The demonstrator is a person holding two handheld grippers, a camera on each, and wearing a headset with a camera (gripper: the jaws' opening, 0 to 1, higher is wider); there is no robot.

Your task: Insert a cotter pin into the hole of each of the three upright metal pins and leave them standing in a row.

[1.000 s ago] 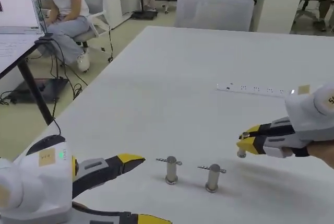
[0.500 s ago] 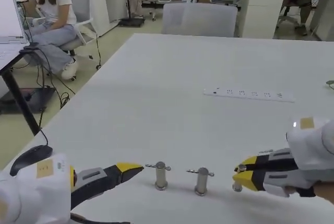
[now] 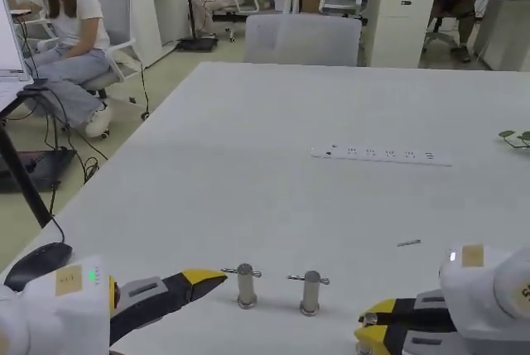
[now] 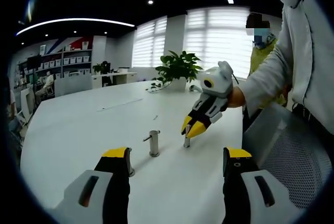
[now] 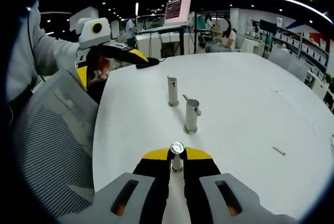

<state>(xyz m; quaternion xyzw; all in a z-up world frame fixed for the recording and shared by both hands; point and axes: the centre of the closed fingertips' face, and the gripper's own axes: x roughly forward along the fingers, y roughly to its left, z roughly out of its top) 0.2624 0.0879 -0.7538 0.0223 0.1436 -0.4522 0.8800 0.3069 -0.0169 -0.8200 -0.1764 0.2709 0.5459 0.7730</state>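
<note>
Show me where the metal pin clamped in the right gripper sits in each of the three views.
Head view: bottom right, the clamped pin peeks out between the yellow jaws of the right gripper.
Left gripper view: centre, the clamped pin stands under the right gripper.
Right gripper view: bottom centre, the clamped pin sits between that gripper's own jaws.
Shared landmark: the middle pin, upright right beside it.
</note>
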